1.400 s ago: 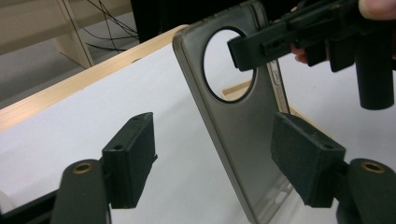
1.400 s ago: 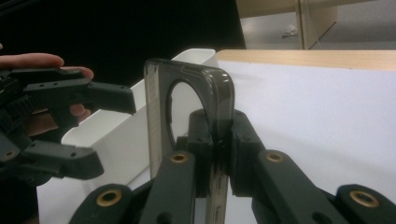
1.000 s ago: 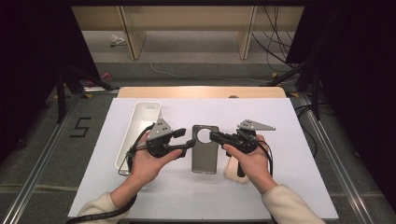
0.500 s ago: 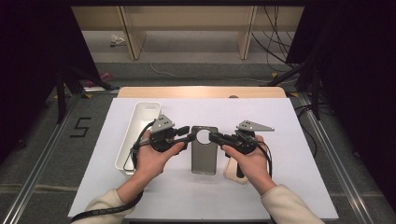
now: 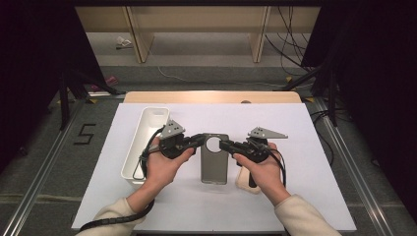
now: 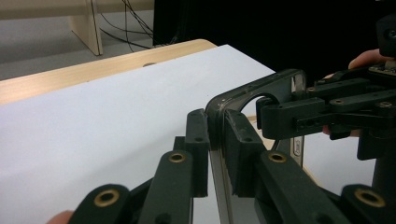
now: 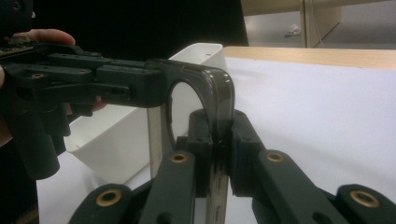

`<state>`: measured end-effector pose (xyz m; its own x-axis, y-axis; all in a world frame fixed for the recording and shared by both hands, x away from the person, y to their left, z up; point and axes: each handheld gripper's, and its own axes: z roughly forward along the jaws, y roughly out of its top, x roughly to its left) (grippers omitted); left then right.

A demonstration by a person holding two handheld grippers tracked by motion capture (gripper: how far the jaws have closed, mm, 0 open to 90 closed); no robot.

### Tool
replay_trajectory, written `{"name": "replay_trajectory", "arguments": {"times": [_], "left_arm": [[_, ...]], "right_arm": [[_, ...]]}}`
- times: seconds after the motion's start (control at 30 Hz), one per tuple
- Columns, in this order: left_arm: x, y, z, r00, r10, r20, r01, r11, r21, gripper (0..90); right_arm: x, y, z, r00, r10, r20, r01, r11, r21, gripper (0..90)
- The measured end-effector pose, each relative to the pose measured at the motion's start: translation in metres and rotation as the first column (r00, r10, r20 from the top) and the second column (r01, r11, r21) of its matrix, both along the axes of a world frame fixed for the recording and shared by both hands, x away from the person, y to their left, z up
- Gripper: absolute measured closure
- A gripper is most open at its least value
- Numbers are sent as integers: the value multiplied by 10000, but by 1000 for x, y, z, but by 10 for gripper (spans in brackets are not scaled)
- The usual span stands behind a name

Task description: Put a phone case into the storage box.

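- Phone case [image 5: 214,164] sits at table centre, between both hands, its camera-hole end at 12 o'clock; the gripper views show that end raised off the white table sheet [image 5: 305,147].
- Left gripper [image 5: 200,139] comes in from 9 o'clock, and its jaws have just been closing. In the left gripper view the pads [image 6: 198,140] are now pinched on the case's edge [image 6: 215,121], rim sandwiched between them.
- Right gripper [image 5: 223,144] comes in from 3 o'clock, clamped tight on the opposite upper corner; the right gripper view shows its pads [image 7: 243,135] squeezing the rim [image 7: 224,100].
- Step looks like a two-handed lift or flex of the case. Keep both pinches on the rim near the camera hole, not on the thin back panel (it will likely bow).
- Match the hands: move both at one rate and keep the case untwisted, or one pad could slip off the glossy edge.
- Grip depth is shallow on both sides; I'd judge a bit more rim between the pads safer before any pull.
- White tray [image 5: 145,142] is at 9 o'clock, just beside the left hand [image 5: 164,164]; keep the wrist clear of its wall.
- Hard to tell: whether the case's 6 o'clock end rests on the sheet.
- A pale wooden piece [image 5: 244,178] under the right hand [image 5: 263,169] is mostly covered; shape unclear.
- Whether a phone sits inside the case can't be made out.
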<state>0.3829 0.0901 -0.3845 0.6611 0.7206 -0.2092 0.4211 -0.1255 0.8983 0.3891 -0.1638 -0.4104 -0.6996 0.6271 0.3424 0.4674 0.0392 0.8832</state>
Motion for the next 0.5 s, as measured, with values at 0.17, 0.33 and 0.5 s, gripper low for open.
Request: {"name": "replay_trajectory", "arguments": {"times": [0.17, 0.33, 0.5], "left_arm": [[-1, -1, -2, 9998, 164, -75, -164, 9998, 122, 815], [-2, -3, 0, 9993, 372, -31, -372, 9993, 103, 831], [-4, -5, 2, 9987, 515, 33, -516, 9985, 201, 841]], "right_arm": [[0, 1, -2, 10000, -20, -33, 20, 9999, -144, 817], [1, 1, -4, 10000, -59, -73, 58, 9999, -153, 817], [1, 1, -4, 9999, -90, -46, 89, 9998, -183, 816]]}}
